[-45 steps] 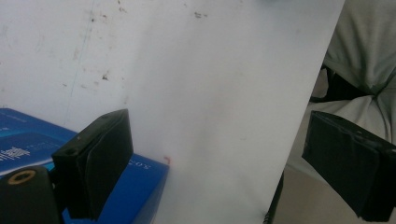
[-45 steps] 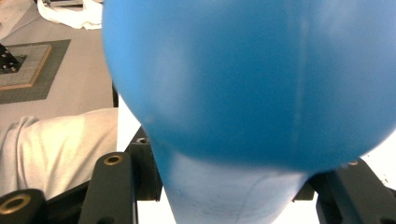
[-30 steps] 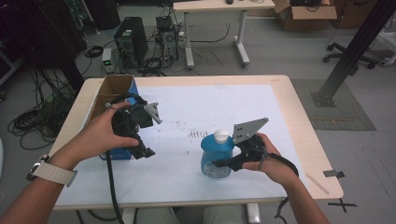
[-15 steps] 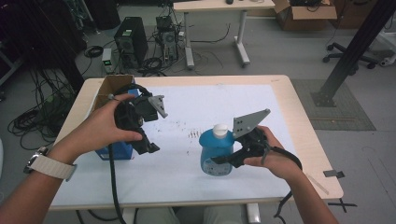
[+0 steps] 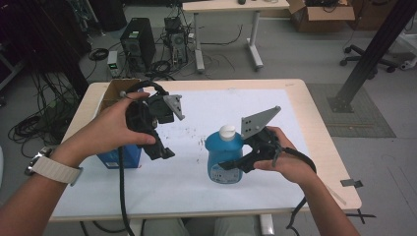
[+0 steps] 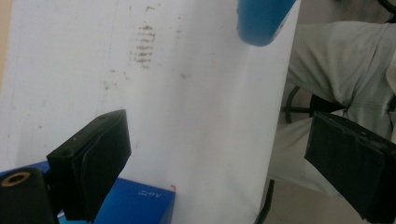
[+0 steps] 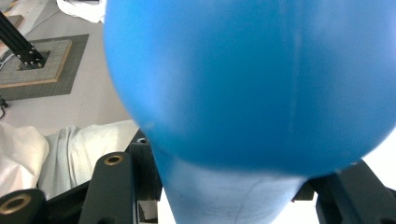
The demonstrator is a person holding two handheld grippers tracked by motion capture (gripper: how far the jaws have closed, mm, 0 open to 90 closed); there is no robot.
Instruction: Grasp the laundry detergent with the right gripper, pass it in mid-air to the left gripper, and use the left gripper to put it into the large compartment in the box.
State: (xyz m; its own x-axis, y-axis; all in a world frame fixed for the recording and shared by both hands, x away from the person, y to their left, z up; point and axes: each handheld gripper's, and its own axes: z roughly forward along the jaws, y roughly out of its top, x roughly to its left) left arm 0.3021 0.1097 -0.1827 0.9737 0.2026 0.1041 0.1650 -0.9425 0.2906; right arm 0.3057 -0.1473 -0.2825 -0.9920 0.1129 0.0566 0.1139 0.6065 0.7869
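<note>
Sitting gripped in right tool (image 5: 231, 164): blue bottle (image 5: 223, 157) (upright).

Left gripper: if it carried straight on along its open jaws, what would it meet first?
Probably the white paper sheet covering the table. The left gripper has open, empty jaws framing bare sheet. The blue plastic bottle hangs farther along and off to one side; depth is unclear.
</note>
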